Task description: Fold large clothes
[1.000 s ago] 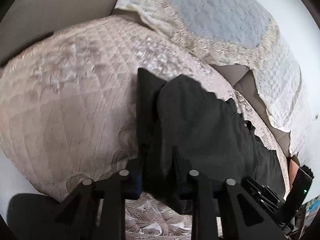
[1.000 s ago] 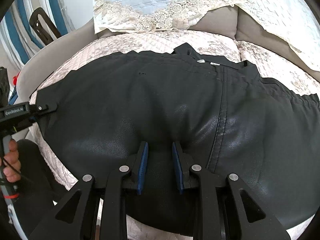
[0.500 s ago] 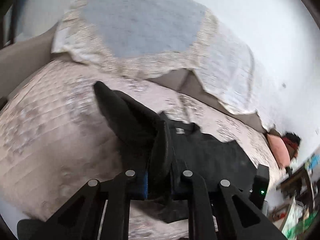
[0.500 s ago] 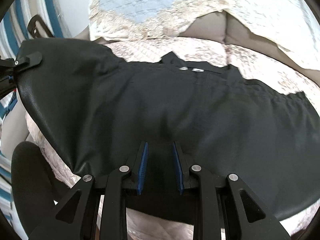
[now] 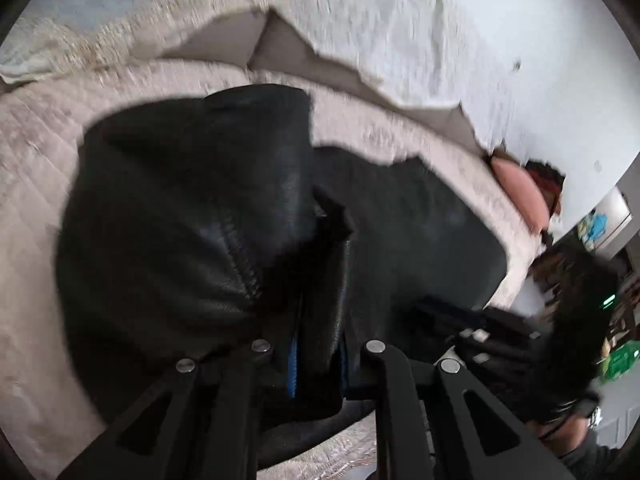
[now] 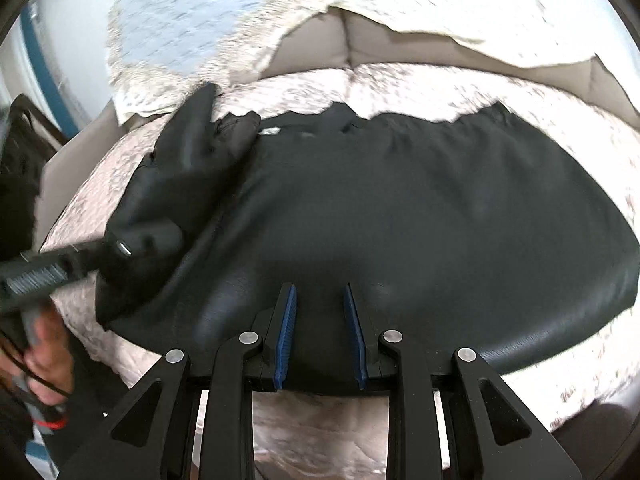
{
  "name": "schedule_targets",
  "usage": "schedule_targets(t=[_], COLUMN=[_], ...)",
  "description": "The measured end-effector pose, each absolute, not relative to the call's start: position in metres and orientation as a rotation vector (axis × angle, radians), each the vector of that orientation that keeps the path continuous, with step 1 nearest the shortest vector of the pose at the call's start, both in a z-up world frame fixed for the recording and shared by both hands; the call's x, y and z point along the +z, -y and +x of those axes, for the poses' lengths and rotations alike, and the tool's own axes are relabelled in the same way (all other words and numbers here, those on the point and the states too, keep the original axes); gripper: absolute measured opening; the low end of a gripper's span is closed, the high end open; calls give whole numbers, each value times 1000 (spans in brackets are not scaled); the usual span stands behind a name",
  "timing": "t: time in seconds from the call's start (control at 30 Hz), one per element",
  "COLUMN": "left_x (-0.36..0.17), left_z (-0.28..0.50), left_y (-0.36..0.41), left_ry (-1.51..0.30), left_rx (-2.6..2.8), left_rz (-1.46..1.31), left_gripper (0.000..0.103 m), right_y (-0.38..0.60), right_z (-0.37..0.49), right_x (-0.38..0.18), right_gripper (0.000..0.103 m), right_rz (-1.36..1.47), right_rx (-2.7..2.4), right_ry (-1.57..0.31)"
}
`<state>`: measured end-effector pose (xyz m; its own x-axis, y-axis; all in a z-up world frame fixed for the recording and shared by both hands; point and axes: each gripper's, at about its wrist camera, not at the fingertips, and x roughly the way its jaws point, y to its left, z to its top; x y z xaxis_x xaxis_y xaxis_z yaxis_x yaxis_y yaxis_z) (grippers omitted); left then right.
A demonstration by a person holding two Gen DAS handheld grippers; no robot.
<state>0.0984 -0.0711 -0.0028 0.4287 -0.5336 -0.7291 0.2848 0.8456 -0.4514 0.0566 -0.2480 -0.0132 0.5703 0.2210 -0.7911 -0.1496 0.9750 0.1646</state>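
Observation:
A large black leather-like garment (image 6: 400,208) lies spread on a quilted sofa seat (image 6: 400,80). My right gripper (image 6: 320,336) grips its near hem, with fabric bunched between the blue pads. My left gripper (image 5: 318,312) is shut on a thick fold of the same garment (image 5: 180,220), held up above the seat. In the right wrist view, the left gripper (image 6: 120,246) carries the garment's left end, doubled over onto the rest. The right gripper (image 5: 472,336) shows blurred at the lower right of the left wrist view.
A lace-edged throw (image 6: 200,20) drapes the sofa backrest. A pink cushion (image 5: 520,192) sits at the sofa's far right end. A person's hand (image 6: 44,360) holds the left gripper's handle at the left. Cluttered furniture (image 5: 600,240) stands beyond the sofa.
The left gripper has lifted the garment's left end and swung it to the right over the rest, rolling as it went. The right gripper has shifted sideways with the hem still in it.

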Motion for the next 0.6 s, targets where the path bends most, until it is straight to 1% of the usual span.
schedule_targets(t=[0.1, 0.17, 0.2, 0.23, 0.27, 0.33, 0.43, 0.5, 0.6], left_x=[-1, 7, 11, 19, 27, 50, 75, 77, 63], left_z=[95, 93, 90, 88, 84, 74, 76, 91, 127], left_y=[76, 77, 77, 77, 74, 67, 49, 38, 26], left_ry=[-1000, -1011, -1013, -1001, -981, -916, -824, -805, -834], left_rx=[-536, -532, -538, -550, -566, -605, -565, -491, -367], left_rz=[-265, -261, -256, -251, -253, -268, -275, -279, -288], left_gripper=[18, 26, 27, 33, 38, 39, 48, 48, 48], right_y=[253, 254, 254, 255, 255, 257, 258, 256, 248], right_z=[58, 60, 60, 61, 61, 58, 58, 59, 61], right_x=[-14, -13, -13, -12, -11, -7, 3, 8, 19], right_gripper=[26, 26, 26, 26, 26, 26, 26, 26, 26], right_rz=[101, 104, 107, 111, 116, 125, 141, 152, 157], right_rx=[217, 222, 223, 225, 228, 230, 244, 258, 294], right_ry=[-944, -943, -942, -940, -936, -925, -902, -890, -863])
